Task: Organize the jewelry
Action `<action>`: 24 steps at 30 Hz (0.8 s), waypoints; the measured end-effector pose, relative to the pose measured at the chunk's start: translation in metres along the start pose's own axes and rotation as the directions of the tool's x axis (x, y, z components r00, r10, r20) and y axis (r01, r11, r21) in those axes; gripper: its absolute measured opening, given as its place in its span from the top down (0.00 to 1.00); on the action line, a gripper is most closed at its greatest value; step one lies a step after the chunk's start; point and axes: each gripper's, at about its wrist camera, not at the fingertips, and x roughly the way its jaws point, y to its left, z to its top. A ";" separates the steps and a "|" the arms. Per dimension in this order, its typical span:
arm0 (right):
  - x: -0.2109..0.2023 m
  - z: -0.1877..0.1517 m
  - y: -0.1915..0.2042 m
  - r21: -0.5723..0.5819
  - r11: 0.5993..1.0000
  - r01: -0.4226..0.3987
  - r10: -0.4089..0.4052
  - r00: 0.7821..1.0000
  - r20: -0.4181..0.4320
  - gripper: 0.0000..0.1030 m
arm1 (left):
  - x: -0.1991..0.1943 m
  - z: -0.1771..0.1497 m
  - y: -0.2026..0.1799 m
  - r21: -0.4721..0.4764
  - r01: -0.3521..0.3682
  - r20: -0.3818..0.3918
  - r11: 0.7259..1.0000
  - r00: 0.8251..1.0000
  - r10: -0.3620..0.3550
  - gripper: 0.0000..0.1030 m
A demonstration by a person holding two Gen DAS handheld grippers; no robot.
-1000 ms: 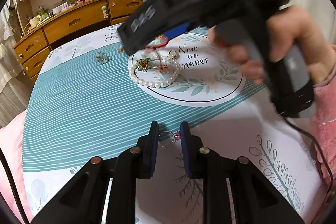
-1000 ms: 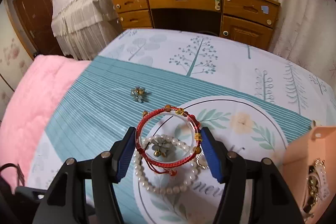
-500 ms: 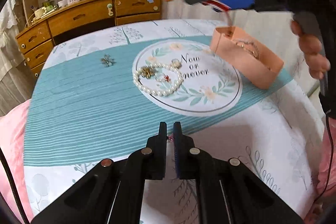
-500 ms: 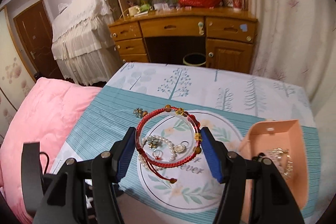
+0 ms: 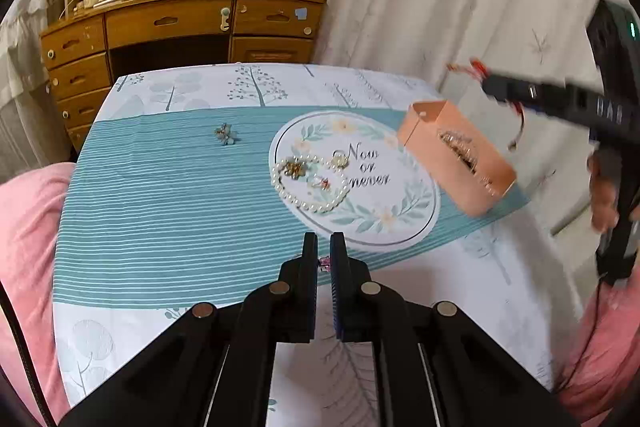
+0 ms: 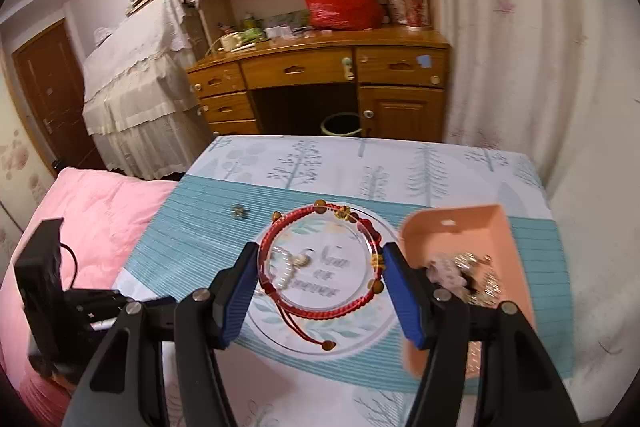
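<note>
The right gripper (image 6: 320,291) holds a red braided cord bracelet with small gold and amber beads (image 6: 320,267) stretched across wide-spread jaws, each blue pad pressing an outer side of the loop, its knotted tail dangling below. It is carried in the air above the worktop (image 5: 160,195), just left of the open peach-pink cardboard box (image 6: 456,227) that serves as the landmark here. That box already contains a tangle of gold chain and a pale pink piece, so some sorting looks done.

The left gripper (image 5: 323,259) hangs above the near part of the worktop, well left of and nearer than the box. Its jaws are nearly closed, pinching a tiny ring with a pink stone (image 5: 324,262); only a sliver of it shows between the pads.

Left of the box, on the round printed emblem of the tablecloth, still lie a white pearl bracelet (image 5: 310,187), a gold flower-shaped brooch (image 5: 295,169) and a small red-stoned piece (image 5: 322,183) inside its loop, and a pale round ring or pendant (image 5: 339,161) at its edge. Farther left, on the teal stripes, sits a blue-green flower brooch (image 5: 226,134).

By my reading the task is partway through: two pieces are in hand and apparently bound for the box, and about five remain on the cloth to be collected
</note>
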 end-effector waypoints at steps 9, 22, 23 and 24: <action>-0.022 -0.024 -0.042 0.097 0.995 0.014 -0.012 1.000 -0.014 0.40 | -0.009 0.038 -0.024 -0.025 0.129 0.022 0.991 0.991 -0.129 0.96; -0.028 -0.057 -0.110 0.236 0.972 0.020 -0.009 0.999 -0.047 0.39 | 0.038 0.102 -0.117 0.034 0.333 -0.025 0.942 0.943 -0.332 0.96; -0.029 -0.059 -0.114 0.247 0.969 0.018 -0.007 0.999 -0.046 0.39 | 0.043 0.104 -0.122 0.034 0.342 -0.032 0.939 0.940 -0.341 0.96; -0.029 -0.062 -0.118 0.260 0.966 0.015 -0.004 0.999 -0.044 0.39 | 0.050 0.106 -0.129 0.034 0.356 -0.044 0.934 0.934 -0.354 0.96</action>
